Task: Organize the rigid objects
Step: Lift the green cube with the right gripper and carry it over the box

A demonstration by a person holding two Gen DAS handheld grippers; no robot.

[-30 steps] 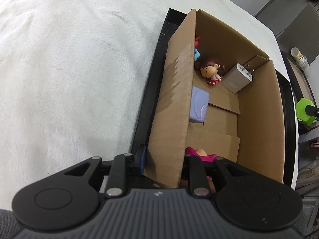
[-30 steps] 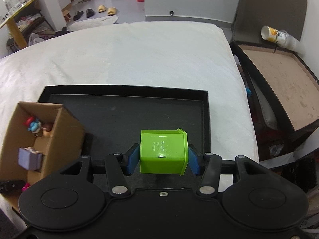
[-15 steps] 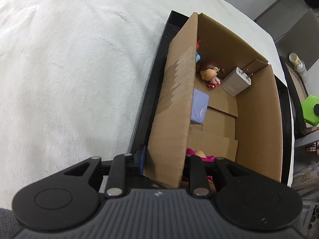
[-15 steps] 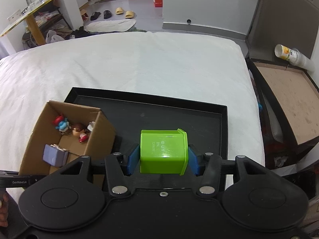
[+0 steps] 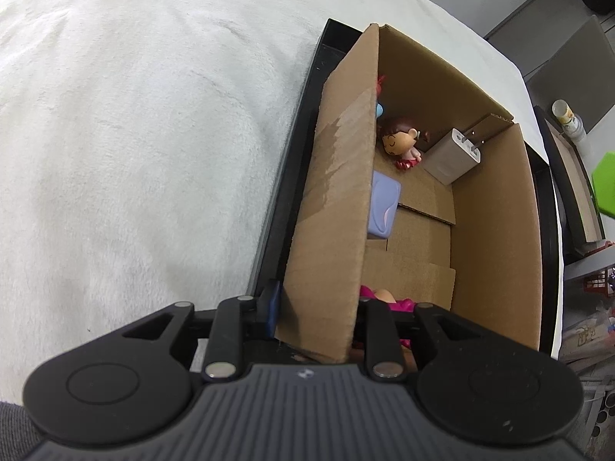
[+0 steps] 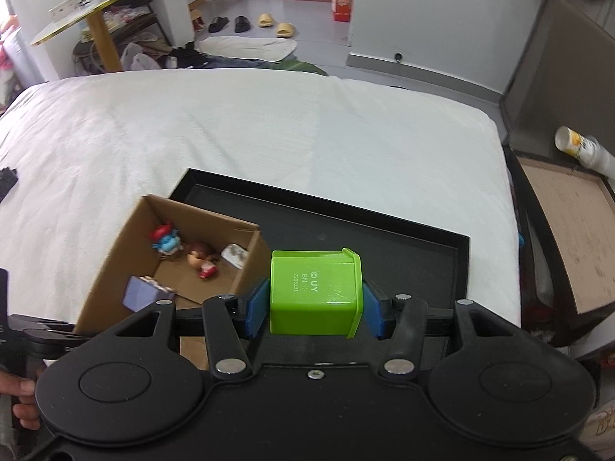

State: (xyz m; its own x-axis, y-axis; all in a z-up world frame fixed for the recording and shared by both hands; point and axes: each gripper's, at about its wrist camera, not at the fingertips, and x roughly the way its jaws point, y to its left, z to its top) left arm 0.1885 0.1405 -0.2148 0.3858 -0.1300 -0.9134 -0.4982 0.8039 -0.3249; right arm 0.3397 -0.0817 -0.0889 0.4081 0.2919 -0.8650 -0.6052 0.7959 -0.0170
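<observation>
Left gripper [image 5: 315,307]: fingers clenched on the near wall of the box [image 5: 338,199], one pad outside, one inside. Box stands on the black tray [image 6: 403,238], lower left of the right wrist view.

Right gripper [image 6: 313,309]: blue pads grasping the green block [image 6: 315,294] at its sides, centre of frame, above the tray and just right of the box.

Inside box: doll [image 5: 401,144], white charger [image 5: 455,157], lilac item [image 5: 382,211], pink toy [image 5: 388,299], blue figure [image 6: 165,240].

Tray lies on a white bed [image 6: 269,123].
</observation>
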